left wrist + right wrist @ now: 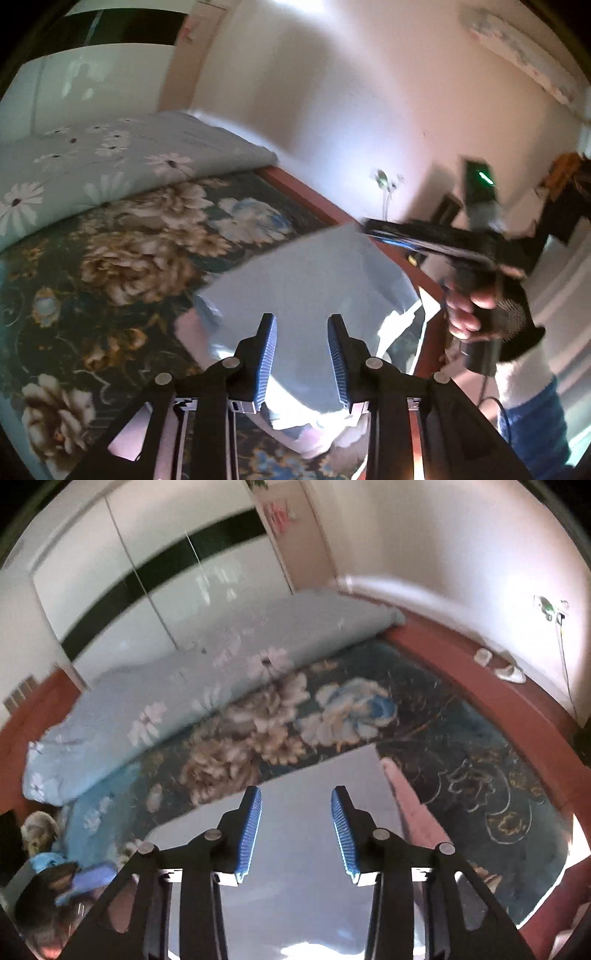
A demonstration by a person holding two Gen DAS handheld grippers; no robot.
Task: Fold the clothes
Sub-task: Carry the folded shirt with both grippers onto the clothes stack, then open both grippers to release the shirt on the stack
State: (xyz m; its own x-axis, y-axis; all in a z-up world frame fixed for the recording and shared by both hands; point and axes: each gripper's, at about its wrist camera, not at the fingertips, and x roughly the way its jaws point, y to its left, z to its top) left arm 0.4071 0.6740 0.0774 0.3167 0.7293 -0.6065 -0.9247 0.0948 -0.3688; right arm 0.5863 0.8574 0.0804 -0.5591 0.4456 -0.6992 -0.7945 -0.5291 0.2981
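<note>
Both open and empty, the left gripper [302, 338] and right gripper [296, 812] hover over the pale blue garment [295, 273], stretching toward twelve o'clock, left seemingly nearer.

Pale blue-white garment [306, 266], partly folded, on floral bedspread [122, 236]

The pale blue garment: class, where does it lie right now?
In both wrist views the pale blue garment lies on the dark floral bedspread, just ahead of the open left gripper and right gripper, near the bed's red wooden edge.
</note>
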